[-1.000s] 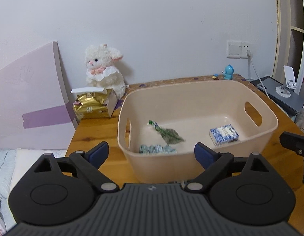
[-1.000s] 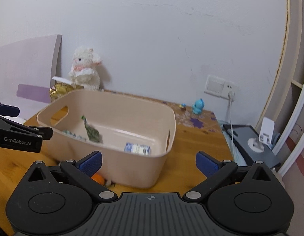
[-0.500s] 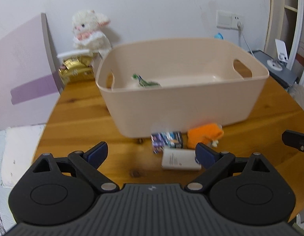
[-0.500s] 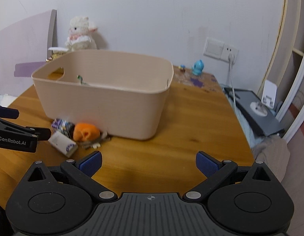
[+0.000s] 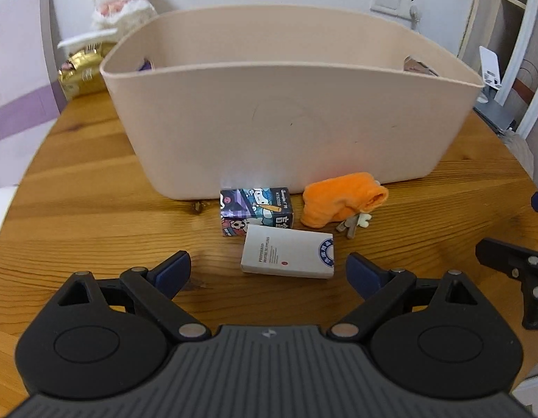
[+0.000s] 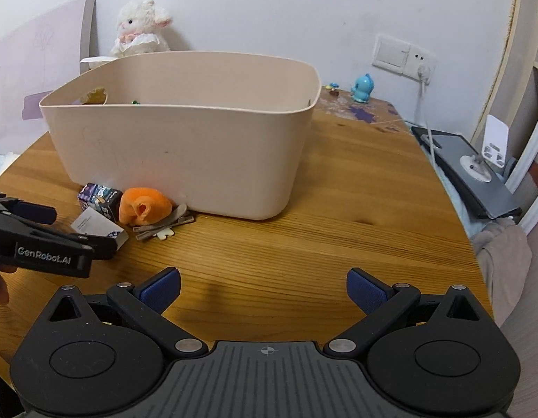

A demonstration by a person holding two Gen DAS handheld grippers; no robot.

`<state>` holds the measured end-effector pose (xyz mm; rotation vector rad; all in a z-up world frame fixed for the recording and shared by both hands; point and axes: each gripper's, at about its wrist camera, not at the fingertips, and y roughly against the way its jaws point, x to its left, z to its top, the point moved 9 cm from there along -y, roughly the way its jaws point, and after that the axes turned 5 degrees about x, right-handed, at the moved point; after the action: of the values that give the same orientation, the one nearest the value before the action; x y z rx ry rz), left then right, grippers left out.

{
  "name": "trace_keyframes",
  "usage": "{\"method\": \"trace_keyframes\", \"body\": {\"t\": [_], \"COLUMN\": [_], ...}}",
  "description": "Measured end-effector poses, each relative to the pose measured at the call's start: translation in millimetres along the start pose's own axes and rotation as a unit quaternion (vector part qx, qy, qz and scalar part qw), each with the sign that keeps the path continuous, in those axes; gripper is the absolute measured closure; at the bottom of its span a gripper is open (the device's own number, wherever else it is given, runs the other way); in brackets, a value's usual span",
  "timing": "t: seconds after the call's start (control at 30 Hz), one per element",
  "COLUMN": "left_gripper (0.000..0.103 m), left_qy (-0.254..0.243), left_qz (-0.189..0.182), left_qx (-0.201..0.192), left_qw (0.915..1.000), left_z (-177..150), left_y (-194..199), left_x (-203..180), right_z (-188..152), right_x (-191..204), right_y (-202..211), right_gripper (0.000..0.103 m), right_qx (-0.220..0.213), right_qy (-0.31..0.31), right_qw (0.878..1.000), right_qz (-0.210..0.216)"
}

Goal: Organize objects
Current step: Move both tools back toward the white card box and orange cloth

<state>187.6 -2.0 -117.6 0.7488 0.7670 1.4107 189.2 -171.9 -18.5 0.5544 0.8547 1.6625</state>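
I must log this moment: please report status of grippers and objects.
Left gripper open, low before white box. Right gripper open, empty. Cartoon box, orange toy, clips outside bin. Path unobstructed.

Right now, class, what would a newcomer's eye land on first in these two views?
The big beige tub fills the middle of the wooden table. In front of it lie an orange cloth, a cartoon box and a white box. A white plush lamb sits behind, against the wall.
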Motion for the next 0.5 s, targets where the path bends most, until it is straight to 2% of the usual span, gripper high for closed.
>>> {"method": "trace_keyframes", "body": {"t": [0.3,0.5], "left_gripper": [0.007,0.008], "left_qy": [0.006,0.0], "left_qz": [0.004,0.016], "left_qx": [0.005,0.0], "left_qw": [1.0,0.9999], "left_z": [3.8,6.3], "left_y": [-17.1,-18.3], "left_x": [10.0,27.9], "right_z": [9.1,19.7], "right_x": [20.3,38.0], "right_y": [-14.5,-21.6], "right_gripper": [0.0,0.007], "right_qx": [-0.005,-0.015], "right_qy": [0.018,0.027], "right_qw": [1.0,0.999], "right_qz": [0.017,0.033]}}
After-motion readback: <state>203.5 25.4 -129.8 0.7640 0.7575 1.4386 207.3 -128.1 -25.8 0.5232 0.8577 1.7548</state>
